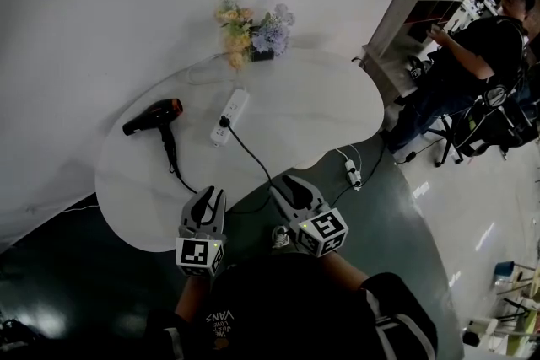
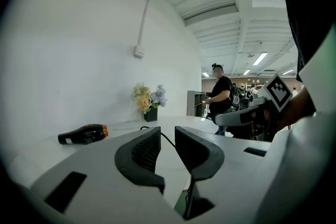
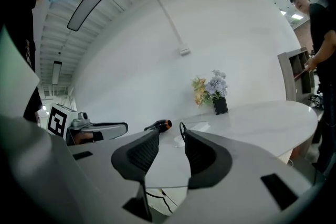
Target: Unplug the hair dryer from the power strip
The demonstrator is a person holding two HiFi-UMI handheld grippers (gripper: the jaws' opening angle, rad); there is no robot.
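Note:
A black hair dryer (image 1: 153, 115) with an orange nozzle ring lies on the left of the white table (image 1: 312, 97). Its black cord (image 1: 253, 158) runs off the front edge and back up to a plug in the white power strip (image 1: 229, 115). My left gripper (image 1: 209, 196) is at the table's front edge, open by a narrow gap with nothing between its jaws. My right gripper (image 1: 287, 184) is beside it, open wider and empty. The left gripper view shows the dryer (image 2: 83, 134) far left of the left gripper (image 2: 167, 136). In the right gripper view the dryer (image 3: 158, 125) lies beyond the right gripper (image 3: 171, 140).
A vase of flowers (image 1: 253, 34) stands at the table's far edge by the wall. A second white power strip (image 1: 353, 174) lies on the floor at the right of the table. A person in black (image 1: 472, 63) stands at a grey shelf unit (image 1: 413, 21) at the far right.

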